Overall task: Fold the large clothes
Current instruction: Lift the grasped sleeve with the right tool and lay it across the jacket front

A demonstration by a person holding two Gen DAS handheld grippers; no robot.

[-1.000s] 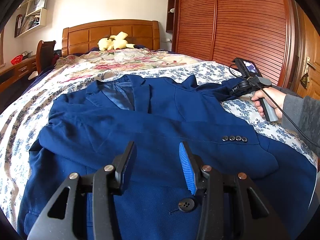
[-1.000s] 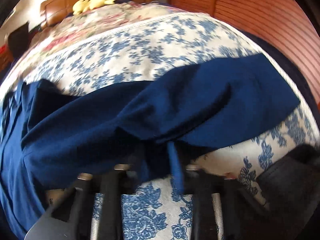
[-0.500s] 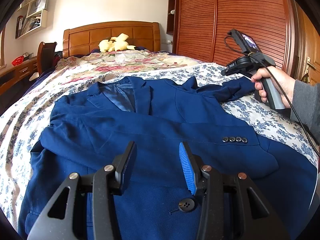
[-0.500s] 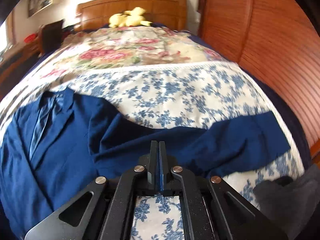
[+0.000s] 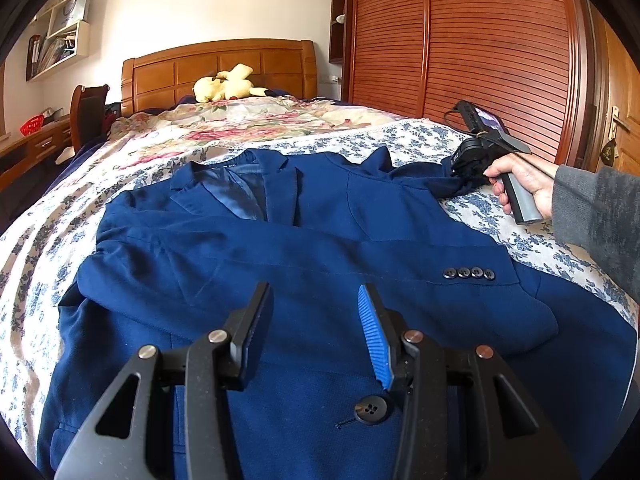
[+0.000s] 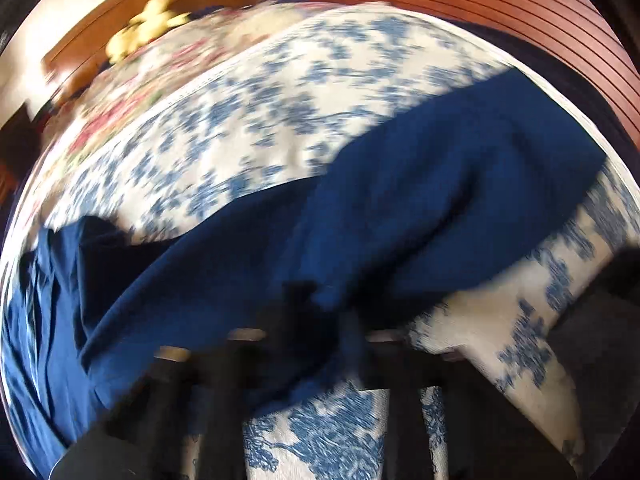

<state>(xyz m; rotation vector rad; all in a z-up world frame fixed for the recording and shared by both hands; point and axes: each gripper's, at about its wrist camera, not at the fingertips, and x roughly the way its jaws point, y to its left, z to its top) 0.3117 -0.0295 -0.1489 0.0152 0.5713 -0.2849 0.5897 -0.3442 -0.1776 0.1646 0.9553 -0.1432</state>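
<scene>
A navy blue suit jacket lies front up on the bed, one sleeve folded across its chest with cuff buttons showing. My left gripper is open and empty, hovering over the jacket's lower front near a black button. My right gripper is down at the jacket's other sleeve, which stretches right across the bedcover. In the blurred right wrist view the fingers sit in the sleeve's fabric; whether they are closed on it is unclear.
The bed has a blue-floral cover and a pink-floral quilt behind it. A yellow plush toy lies by the wooden headboard. A red-brown slatted wardrobe stands to the right; a desk and chair are to the left.
The right gripper, raised and shut above the sleeve half a second ago, has dropped back down onto the sleeve. The left gripper has not moved.
</scene>
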